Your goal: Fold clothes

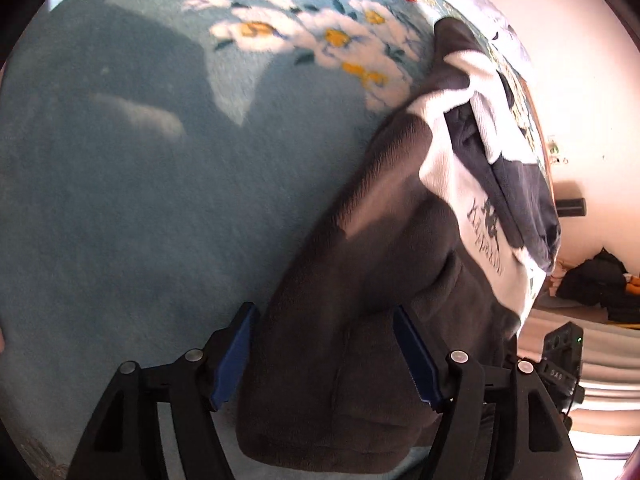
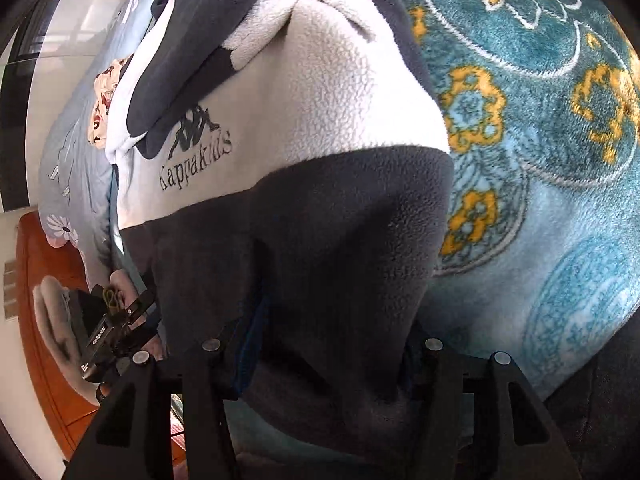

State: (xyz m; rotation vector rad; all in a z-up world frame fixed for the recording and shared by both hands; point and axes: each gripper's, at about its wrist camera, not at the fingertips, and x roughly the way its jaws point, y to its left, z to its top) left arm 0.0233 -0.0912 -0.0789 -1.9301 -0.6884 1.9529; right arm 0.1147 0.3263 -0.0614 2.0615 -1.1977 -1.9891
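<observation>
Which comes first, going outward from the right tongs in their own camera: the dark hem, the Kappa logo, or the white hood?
1. dark hem, between the right tongs.
2. Kappa logo, farther, left.
3. white hood, farthest, top.

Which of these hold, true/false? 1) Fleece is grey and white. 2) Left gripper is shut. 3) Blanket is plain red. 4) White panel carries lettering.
1) The fleece is dark grey with a white panel: true.
2) The left gripper is shut: false, its jaws stand wide apart around the grey fabric.
3) The blanket is plain red: false, it is blue-teal with yellow flowers.
4) The white panel carries lettering: true, beside a logo.
</observation>
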